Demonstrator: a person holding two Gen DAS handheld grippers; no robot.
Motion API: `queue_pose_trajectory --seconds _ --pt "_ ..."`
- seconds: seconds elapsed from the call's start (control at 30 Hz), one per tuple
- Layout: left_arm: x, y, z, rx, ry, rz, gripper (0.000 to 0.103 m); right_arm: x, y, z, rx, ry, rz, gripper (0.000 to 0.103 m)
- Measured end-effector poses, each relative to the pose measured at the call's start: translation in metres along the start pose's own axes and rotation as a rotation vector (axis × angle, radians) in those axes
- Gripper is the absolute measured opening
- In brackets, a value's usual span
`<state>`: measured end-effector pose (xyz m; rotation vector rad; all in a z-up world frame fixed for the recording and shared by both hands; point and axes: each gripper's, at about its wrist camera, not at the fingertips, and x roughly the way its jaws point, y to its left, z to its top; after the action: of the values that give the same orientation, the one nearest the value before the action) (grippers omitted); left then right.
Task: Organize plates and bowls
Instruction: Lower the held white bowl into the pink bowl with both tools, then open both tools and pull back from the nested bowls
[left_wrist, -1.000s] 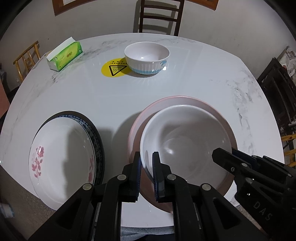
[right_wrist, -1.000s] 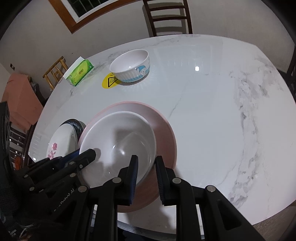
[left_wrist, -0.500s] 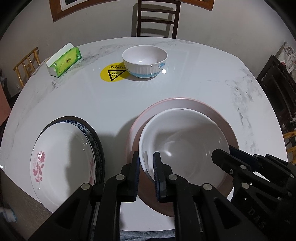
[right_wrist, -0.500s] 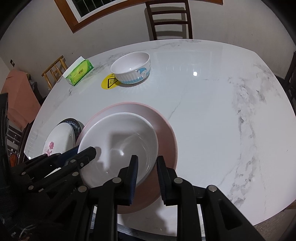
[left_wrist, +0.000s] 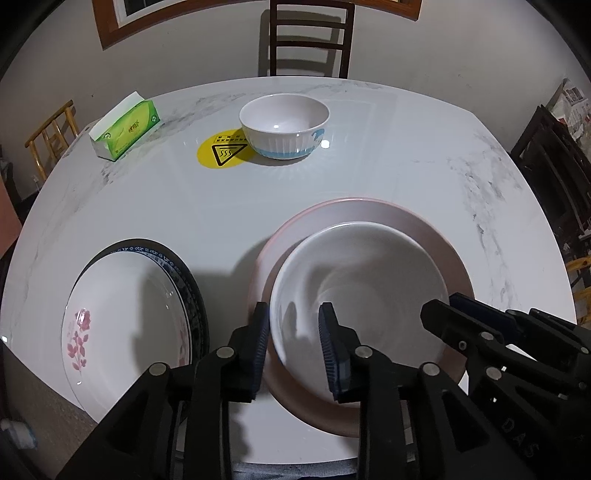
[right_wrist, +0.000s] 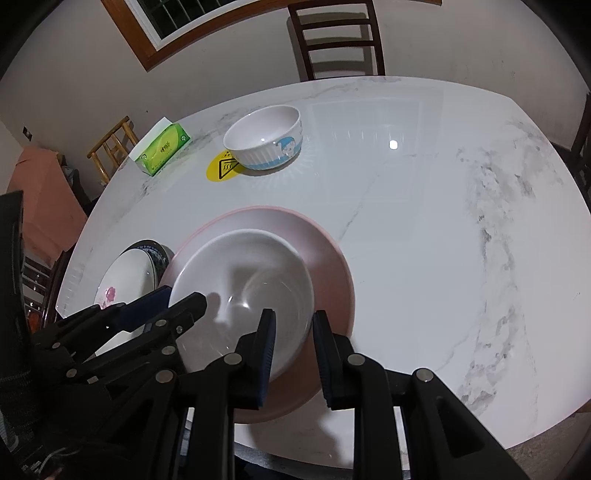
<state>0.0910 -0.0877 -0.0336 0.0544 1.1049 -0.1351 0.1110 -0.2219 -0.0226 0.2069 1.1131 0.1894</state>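
A large white bowl (left_wrist: 369, 295) sits inside a pink plate (left_wrist: 369, 210) near the table's front edge. My left gripper (left_wrist: 293, 343) straddles the bowl's left rim. Its jaws are opening, and the pads stand apart from the rim. My right gripper (right_wrist: 293, 350) is shut on the right rim of the same bowl (right_wrist: 243, 280), one pad inside and one outside. Each gripper also shows in the other's view: the right gripper (left_wrist: 443, 308) and the left gripper (right_wrist: 183, 297). A small white bowl (left_wrist: 284, 125) with a blue band stands farther back.
A white floral plate (left_wrist: 122, 325) lies on a dark blue patterned plate (left_wrist: 184, 273) at the front left. A green tissue box (left_wrist: 127, 129) and a yellow warning sticker (left_wrist: 221, 151) are at the back of the marble table (left_wrist: 369, 166). A dark chair (left_wrist: 308, 40) stands behind it.
My left gripper's jaws have spread apart and let go of the large white bowl's rim. The right gripper has kept its grip, and the bowl rests on the pink plate.
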Motion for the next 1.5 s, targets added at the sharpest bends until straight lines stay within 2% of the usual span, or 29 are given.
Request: queue_pose_trajectory --seconds 0.7,1.03,1.17,1.5 --pt "-0.003 0.000 -0.001 0.023 -0.022 0.008 0.031 -0.008 0.000 -0.002 -0.001 -0.007 0.020 0.024" --pt "-0.011 -0.001 0.001 0.039 -0.039 -0.001 0.039 -0.016 -0.002 0.003 0.000 -0.028 0.019 0.027" --pt "-0.017 0.001 0.003 0.040 -0.059 0.017 0.043 -0.020 -0.004 0.004 0.005 -0.036 0.023 0.027" --pt "-0.023 0.006 0.006 0.049 -0.083 0.048 0.044 -0.024 -0.010 0.013 0.005 -0.050 0.032 0.027"
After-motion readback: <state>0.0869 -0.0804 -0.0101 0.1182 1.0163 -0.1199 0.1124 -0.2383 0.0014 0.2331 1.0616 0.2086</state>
